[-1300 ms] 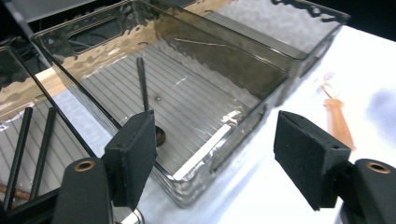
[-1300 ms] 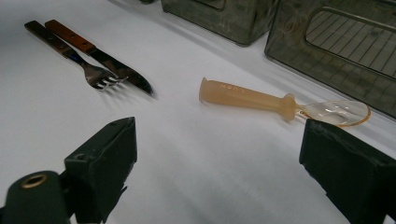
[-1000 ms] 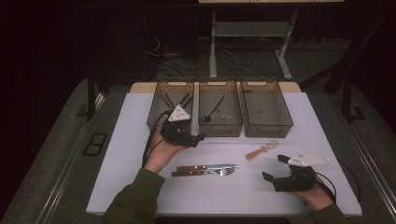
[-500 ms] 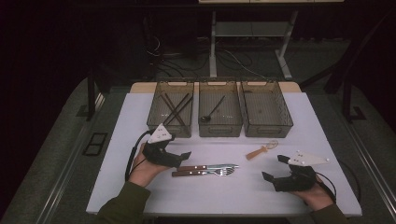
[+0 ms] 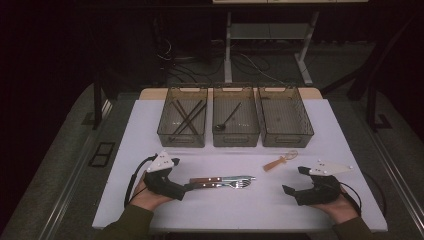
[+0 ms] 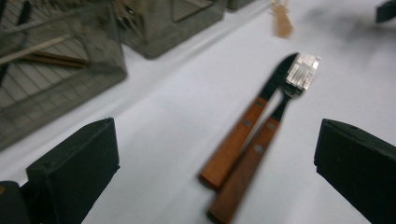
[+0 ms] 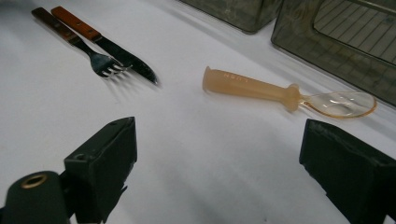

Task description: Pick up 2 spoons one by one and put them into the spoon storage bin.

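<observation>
On the white table (image 5: 125, 150), the wide-open left gripper (image 5: 187, 187) faces a wooden-handled knife (image 6: 252, 126) and fork (image 6: 266, 144).

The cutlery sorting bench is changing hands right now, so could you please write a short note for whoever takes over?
Left gripper: open, nothing held; its jaws have just been opening, low at the wooden handles of the knife and fork.
Right gripper: open, holds nothing, resting low on the table, facing the plastic spoon.
Things: knife and fork lie side by side on the table; the spoon lies farther right.
Done: chopsticks lie in the left bin, a dark ladle-like utensil in the middle bin.
Left: probably bin the knife, fork and spoon; the right bin looks empty.
</observation>
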The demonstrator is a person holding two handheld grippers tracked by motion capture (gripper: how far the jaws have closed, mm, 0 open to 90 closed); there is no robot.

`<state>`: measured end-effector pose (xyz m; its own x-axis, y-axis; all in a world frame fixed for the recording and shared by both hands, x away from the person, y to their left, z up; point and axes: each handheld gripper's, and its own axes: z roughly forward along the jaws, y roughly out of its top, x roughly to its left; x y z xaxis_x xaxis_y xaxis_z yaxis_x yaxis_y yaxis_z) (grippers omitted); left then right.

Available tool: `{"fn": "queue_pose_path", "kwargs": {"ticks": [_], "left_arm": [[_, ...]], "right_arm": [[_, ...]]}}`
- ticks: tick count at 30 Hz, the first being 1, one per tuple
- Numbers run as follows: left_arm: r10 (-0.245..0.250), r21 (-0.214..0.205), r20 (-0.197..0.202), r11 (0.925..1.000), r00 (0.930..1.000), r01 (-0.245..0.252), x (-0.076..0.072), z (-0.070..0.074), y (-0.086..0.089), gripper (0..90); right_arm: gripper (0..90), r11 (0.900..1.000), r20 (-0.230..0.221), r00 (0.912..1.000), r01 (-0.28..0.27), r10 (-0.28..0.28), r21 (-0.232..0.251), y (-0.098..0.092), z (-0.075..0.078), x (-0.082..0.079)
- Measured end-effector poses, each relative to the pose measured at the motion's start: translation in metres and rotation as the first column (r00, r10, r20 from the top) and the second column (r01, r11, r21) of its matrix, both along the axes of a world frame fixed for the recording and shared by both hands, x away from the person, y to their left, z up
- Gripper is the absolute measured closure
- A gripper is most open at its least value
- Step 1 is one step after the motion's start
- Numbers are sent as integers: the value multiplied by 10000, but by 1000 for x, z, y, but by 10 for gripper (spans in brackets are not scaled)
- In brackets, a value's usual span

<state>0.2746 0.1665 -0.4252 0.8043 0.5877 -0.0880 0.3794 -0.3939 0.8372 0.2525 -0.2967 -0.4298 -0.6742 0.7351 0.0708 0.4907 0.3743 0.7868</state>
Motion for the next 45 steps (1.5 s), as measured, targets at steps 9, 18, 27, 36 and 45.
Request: {"fn": "queue_pose_path", "kwargs": {"ticks": [9, 18, 27, 36, 45], "left_arm": [[-235, -129, -157, 9996, 9996, 233, -4, -7, 5, 0], [-275, -216, -216, 9994, 9994, 271, -3, -8, 5, 8], [-357, -245, -273, 9991, 9990, 351, -2, -10, 5, 8], [-499, -260, -325, 9985, 9982, 491, -2, -10, 4, 8], [-608, -240, -388, 9979, 9974, 599, -2, -10, 3, 8]], "right_arm": [[376, 9997, -7, 9998, 205, -205, -134, -4, 8, 17], [738, 9989, -199, 9994, 276, -284, -380, -3, 13, 48], [899, 9909, -546, 9966, 537, -608, -1232, -1, 8, 88], [899, 9835, -802, 9952, 419, -567, -1758, 8, -5, 112], [900, 9777, -1039, 9927, 392, -617, -2061, 13, -13, 119]]}}
